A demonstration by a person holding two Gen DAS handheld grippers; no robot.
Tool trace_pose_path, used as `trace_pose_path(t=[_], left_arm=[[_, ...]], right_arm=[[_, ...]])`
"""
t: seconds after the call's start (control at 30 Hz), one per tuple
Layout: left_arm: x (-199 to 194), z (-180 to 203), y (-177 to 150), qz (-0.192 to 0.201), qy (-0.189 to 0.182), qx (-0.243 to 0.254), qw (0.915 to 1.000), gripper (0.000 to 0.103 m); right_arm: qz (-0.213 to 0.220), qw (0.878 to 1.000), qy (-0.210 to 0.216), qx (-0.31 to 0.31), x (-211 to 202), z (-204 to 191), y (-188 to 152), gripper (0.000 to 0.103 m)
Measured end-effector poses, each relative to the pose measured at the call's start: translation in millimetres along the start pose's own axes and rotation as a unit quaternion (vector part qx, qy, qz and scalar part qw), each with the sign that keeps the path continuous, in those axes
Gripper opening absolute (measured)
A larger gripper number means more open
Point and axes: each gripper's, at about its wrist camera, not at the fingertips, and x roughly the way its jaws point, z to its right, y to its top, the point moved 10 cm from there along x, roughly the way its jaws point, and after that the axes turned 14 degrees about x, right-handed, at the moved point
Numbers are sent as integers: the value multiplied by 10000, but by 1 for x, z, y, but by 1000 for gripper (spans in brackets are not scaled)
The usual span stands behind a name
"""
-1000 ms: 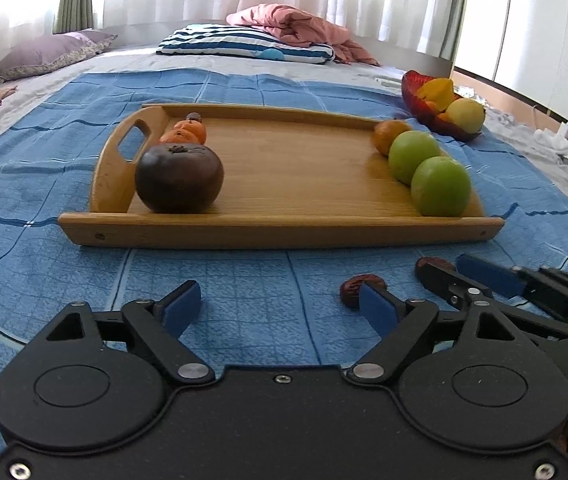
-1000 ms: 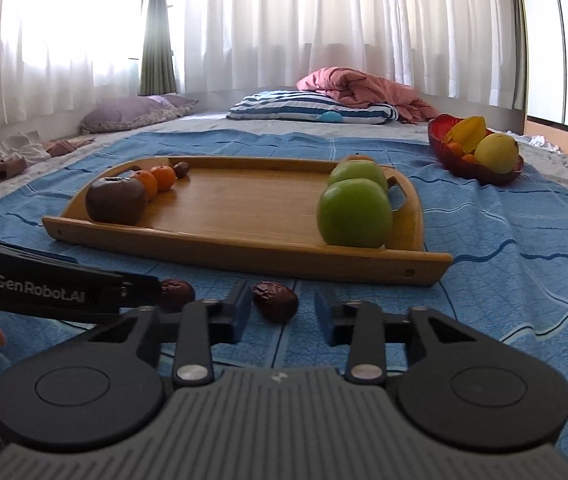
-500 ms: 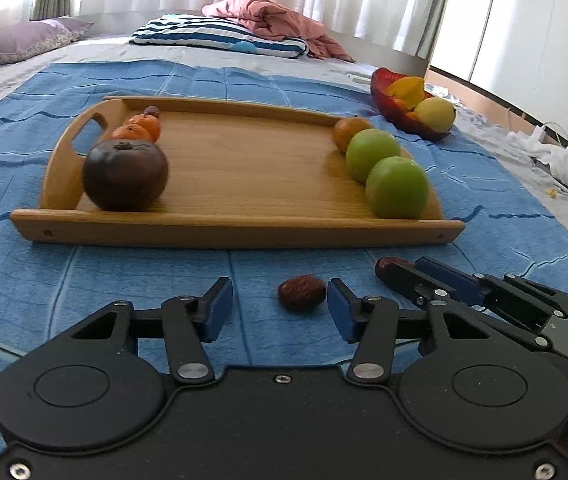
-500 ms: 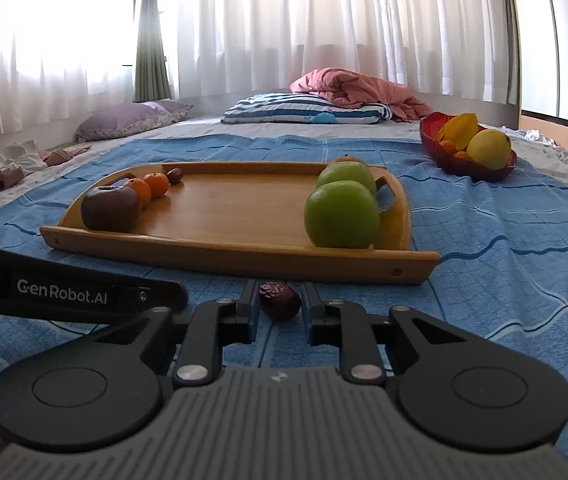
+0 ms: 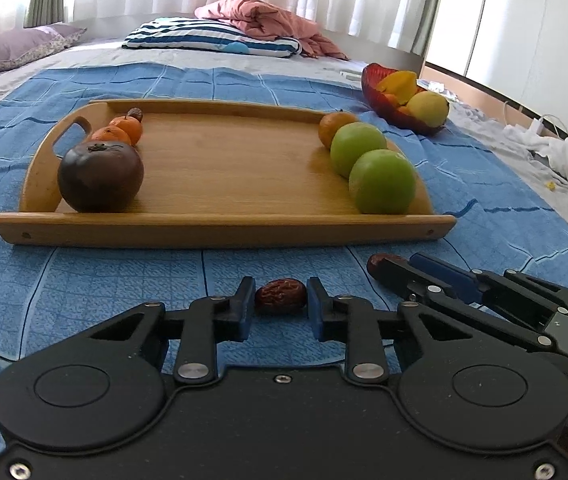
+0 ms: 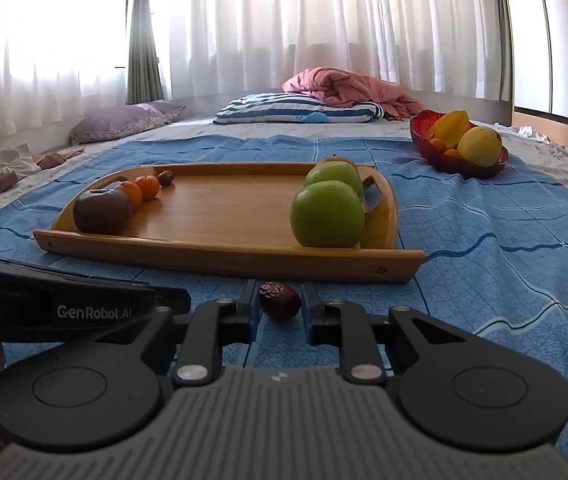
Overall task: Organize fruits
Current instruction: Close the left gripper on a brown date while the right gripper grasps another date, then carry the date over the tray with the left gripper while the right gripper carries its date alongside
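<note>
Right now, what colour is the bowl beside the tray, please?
Red bowl; the right wrist view shows it best.

Past the blue blanket (image 6: 484, 240) you see a striped pillow (image 6: 296, 109), a pink quilt (image 6: 348, 85), a purple pillow (image 6: 124, 118) and white curtains (image 6: 284, 20).

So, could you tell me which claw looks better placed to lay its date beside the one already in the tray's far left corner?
Probably the left claw: its date sits nearer that side of the tray.
</note>
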Motion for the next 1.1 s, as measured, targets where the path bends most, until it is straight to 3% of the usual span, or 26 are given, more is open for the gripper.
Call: trace_pose_path(t=[0.57,1.1], left_arm=[[-15,-27,31,304,316,114,9990,26],[1,-58,59,336,118,-117,9993,26]], right_arm=[[190,9995,252,-13,2,-27,22,25],[249,9992,303,-13,28,-47,49,25]])
